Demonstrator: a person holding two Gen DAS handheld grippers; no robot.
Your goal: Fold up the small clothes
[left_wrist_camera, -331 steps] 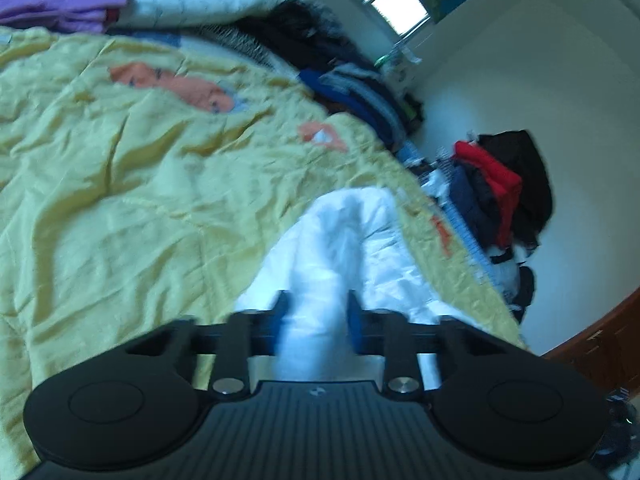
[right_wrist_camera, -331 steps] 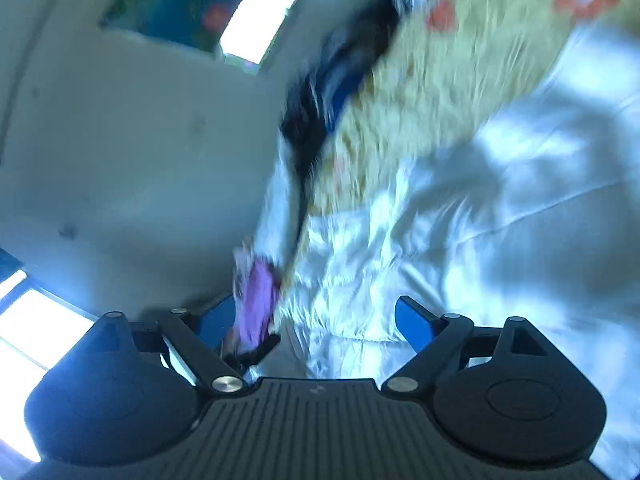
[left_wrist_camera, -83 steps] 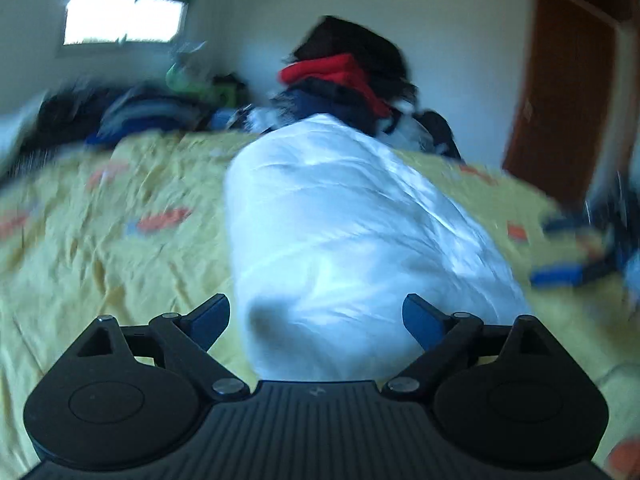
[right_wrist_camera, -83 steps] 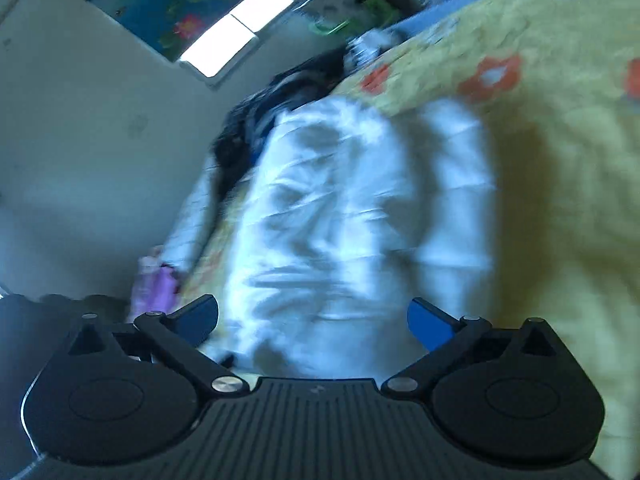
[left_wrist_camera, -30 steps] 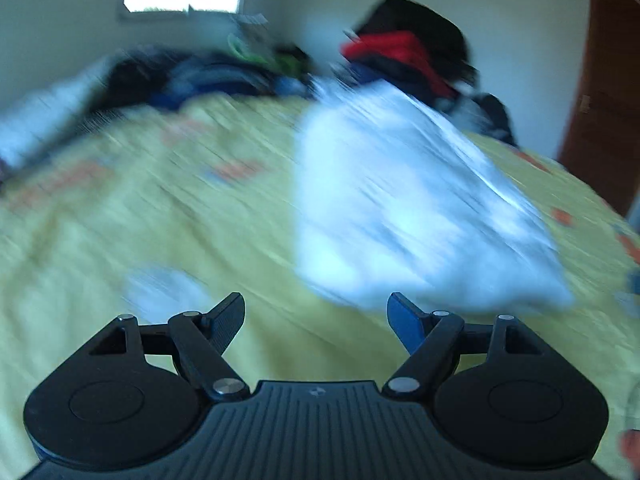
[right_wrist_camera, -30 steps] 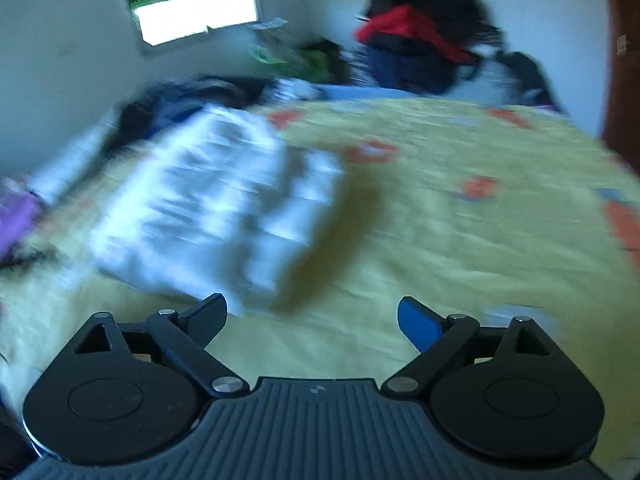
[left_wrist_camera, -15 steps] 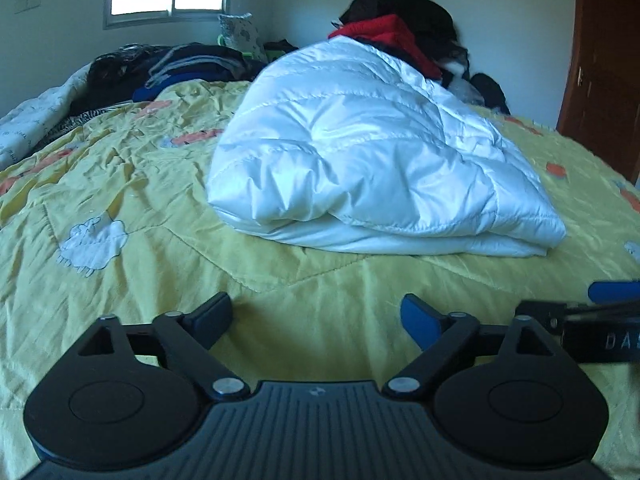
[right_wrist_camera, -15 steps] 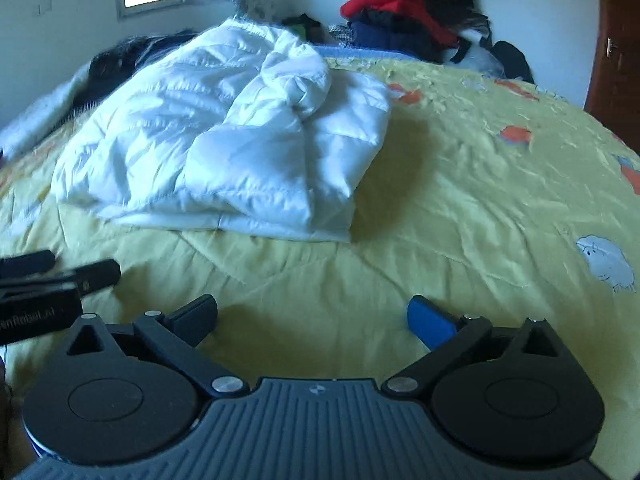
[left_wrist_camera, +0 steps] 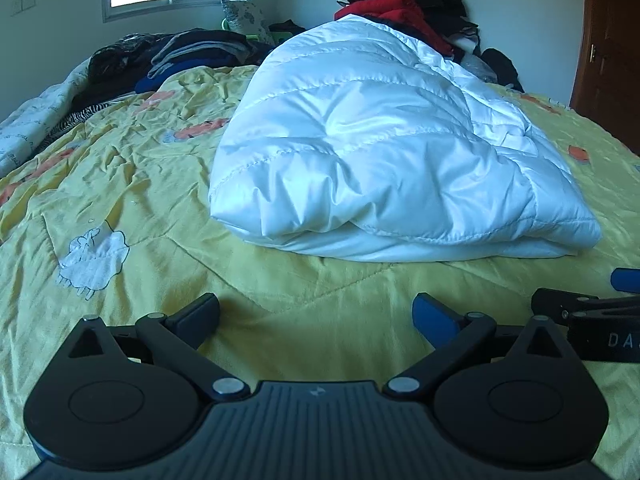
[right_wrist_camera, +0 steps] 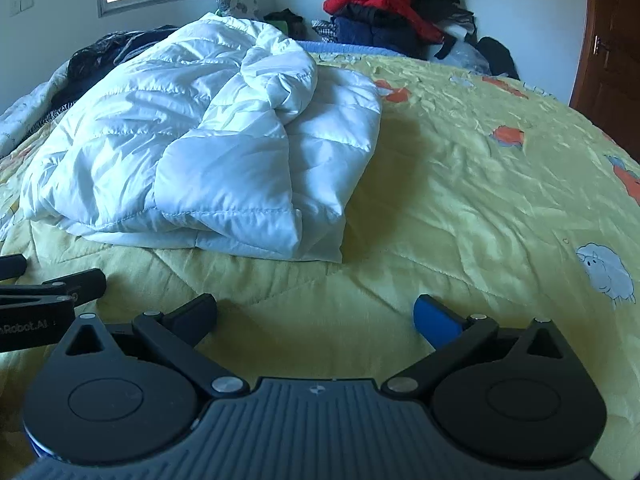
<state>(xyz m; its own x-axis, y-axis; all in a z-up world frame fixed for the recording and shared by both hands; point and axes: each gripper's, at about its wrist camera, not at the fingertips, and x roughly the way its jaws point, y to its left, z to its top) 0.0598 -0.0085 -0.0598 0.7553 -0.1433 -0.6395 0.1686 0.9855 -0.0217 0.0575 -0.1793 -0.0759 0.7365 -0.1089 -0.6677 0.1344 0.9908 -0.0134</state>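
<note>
both tongs — left tongs (left_wrist_camera: 316, 312), right tongs (right_wrist_camera: 316, 312) — have just been opening, nothing between them; the folded white quilted puffer jacket (left_wrist_camera: 384, 152) lies released on the yellow bedspread (left_wrist_camera: 140, 184) — fold looks done

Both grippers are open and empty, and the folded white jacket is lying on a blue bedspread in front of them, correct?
Not quite. The bedspread is yellow, as the left wrist view shows. The rest holds: the folded white jacket lies on it, and the left gripper and right gripper are open and empty.
</note>
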